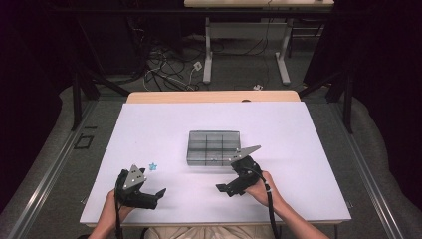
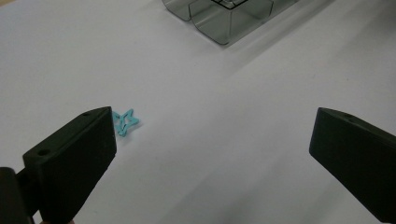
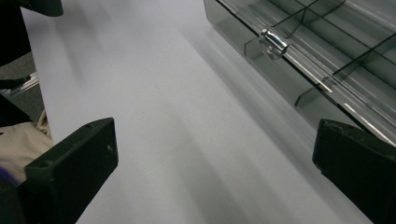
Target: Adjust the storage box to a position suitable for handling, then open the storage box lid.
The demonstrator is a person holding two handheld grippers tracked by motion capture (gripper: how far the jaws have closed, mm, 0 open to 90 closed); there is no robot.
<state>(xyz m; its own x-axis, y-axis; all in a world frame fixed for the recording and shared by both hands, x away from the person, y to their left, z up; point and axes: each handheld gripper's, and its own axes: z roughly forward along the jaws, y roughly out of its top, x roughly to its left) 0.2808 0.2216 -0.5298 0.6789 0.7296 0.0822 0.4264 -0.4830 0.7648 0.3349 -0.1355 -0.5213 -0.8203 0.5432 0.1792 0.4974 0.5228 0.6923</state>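
Note:
A small light-blue star-shaped piece (image 1: 153, 166) lies flat on the white table, just beyond my left gripper (image 1: 155, 197). In the left gripper view the star (image 2: 125, 122) sits beside the left jaw tip, outside the wide gap of the open gripper (image 2: 210, 154). A clear grey compartment box (image 1: 213, 148) stands mid-table, with its near corner (image 2: 219, 18) at the top of that view. My right gripper (image 1: 225, 190) is low over the table in front of the box, open with nothing between its jaws (image 3: 215, 163). The box's front wall (image 3: 327, 84) carries a small metal latch (image 3: 273, 43).
The white table top (image 1: 149, 124) has bare room on all sides of the box. A wooden strip (image 1: 214, 96) runs along its far edge. Beyond it, cables (image 1: 164, 69) lie on the floor by a desk's white legs (image 1: 207, 55).

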